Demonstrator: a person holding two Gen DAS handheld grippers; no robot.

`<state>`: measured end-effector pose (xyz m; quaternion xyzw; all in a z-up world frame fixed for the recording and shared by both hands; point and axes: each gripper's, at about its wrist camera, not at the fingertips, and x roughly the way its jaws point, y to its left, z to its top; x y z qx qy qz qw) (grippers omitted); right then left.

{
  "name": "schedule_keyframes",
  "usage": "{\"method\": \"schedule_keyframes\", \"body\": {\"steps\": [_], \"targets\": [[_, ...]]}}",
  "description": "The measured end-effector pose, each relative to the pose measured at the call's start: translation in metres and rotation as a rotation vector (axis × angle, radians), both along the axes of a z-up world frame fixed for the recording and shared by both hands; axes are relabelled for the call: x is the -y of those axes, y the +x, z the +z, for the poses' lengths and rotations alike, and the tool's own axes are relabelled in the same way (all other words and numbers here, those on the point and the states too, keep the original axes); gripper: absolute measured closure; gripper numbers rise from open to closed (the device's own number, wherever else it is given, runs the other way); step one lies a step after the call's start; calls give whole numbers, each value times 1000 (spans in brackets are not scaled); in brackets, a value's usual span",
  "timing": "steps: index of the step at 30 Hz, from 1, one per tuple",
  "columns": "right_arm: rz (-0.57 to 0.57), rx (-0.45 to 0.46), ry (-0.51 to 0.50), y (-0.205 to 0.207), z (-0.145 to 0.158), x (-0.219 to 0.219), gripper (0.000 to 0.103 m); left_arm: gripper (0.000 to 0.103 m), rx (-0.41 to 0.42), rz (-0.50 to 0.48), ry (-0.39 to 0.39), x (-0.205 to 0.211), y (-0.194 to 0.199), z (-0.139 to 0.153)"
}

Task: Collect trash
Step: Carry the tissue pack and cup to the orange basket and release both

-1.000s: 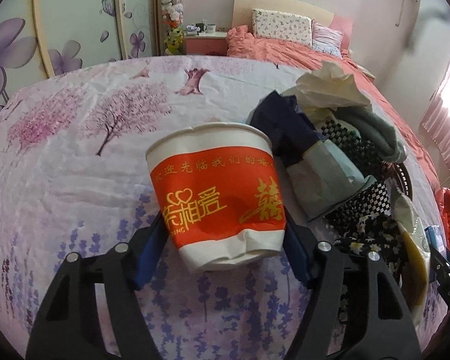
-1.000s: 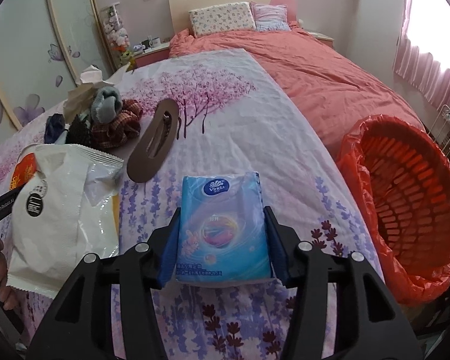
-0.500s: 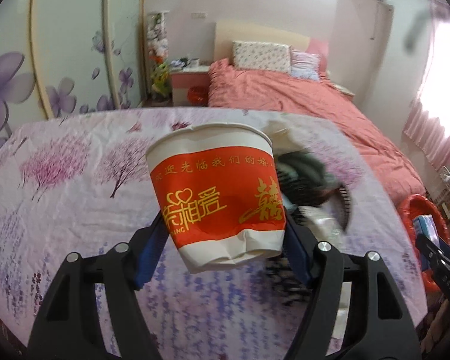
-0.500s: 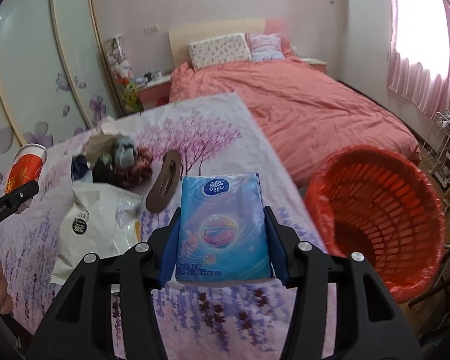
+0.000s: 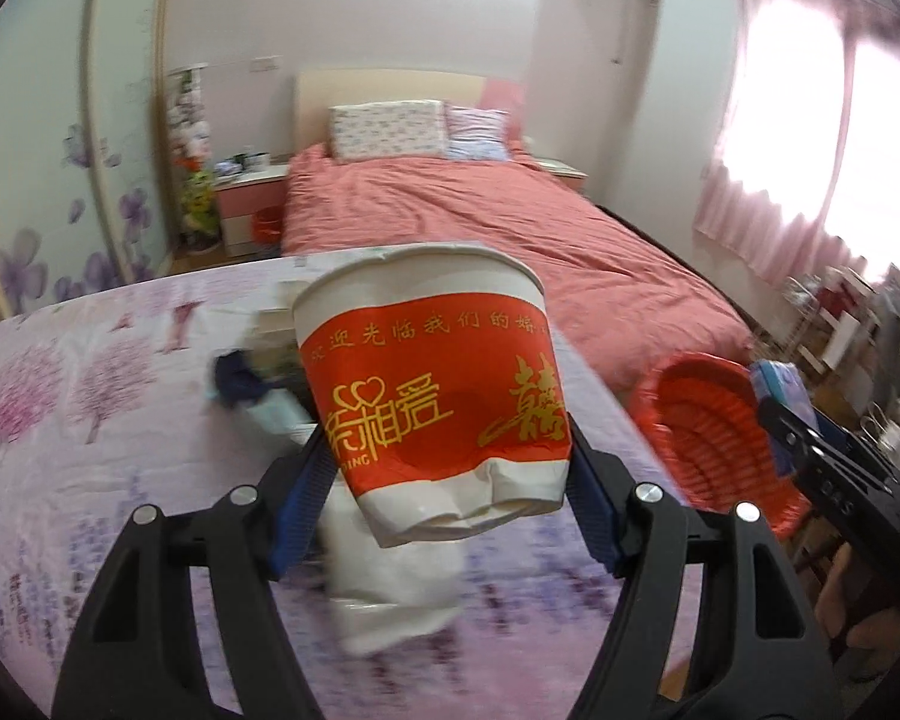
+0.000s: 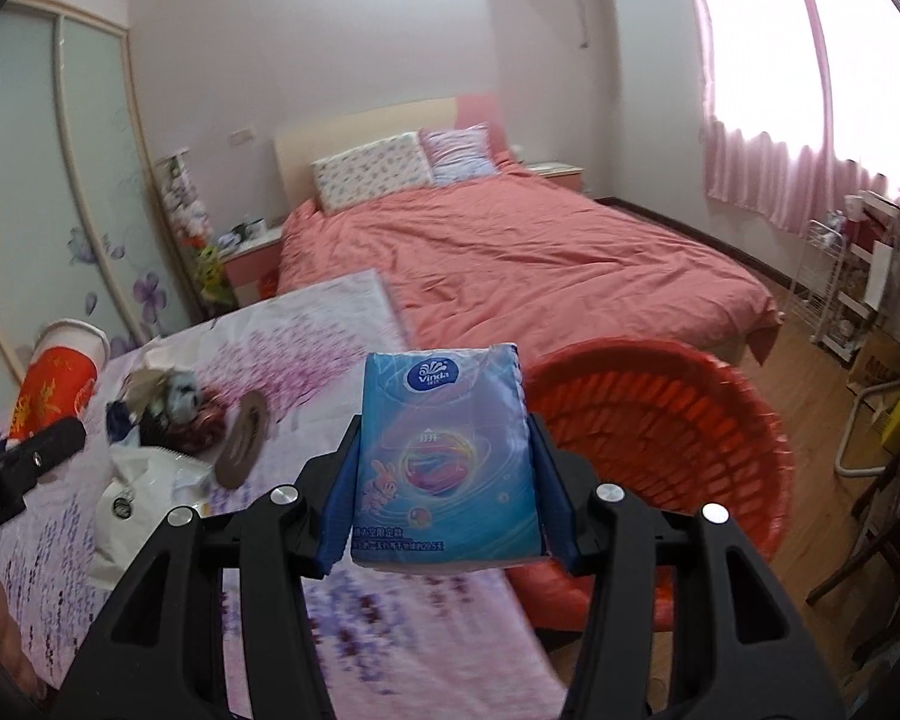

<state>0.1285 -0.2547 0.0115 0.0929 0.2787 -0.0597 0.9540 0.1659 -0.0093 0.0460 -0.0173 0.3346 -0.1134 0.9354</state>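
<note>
Carrying step: the left gripper is clamped on a crumpled red-and-white paper cup, the right gripper on a blue plastic tissue packet. The red plastic mesh basket sits right of the floral-covered table; next, both must reach over its rim and release.

one paper cup, one tissue pack, one red basket, two pillows.

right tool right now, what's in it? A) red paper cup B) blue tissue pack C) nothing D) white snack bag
B: the right tool is clamped on the blue tissue pack, its pads pressing both sides; the red paper cup sits in the left tool, and the white snack bag lies on the flowered sheet.
</note>
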Motion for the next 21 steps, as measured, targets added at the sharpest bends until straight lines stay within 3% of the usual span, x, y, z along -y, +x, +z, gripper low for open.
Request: {"method": "schedule_keyframes", "body": {"steps": [9, 21], "targets": [[-106, 18, 24, -4, -5, 51, 51, 34, -27, -171, -24, 91, 10, -13], [-196, 19, 81, 3, -23, 102, 51, 34, -86, -314, -8, 172, 35, -46]]}}
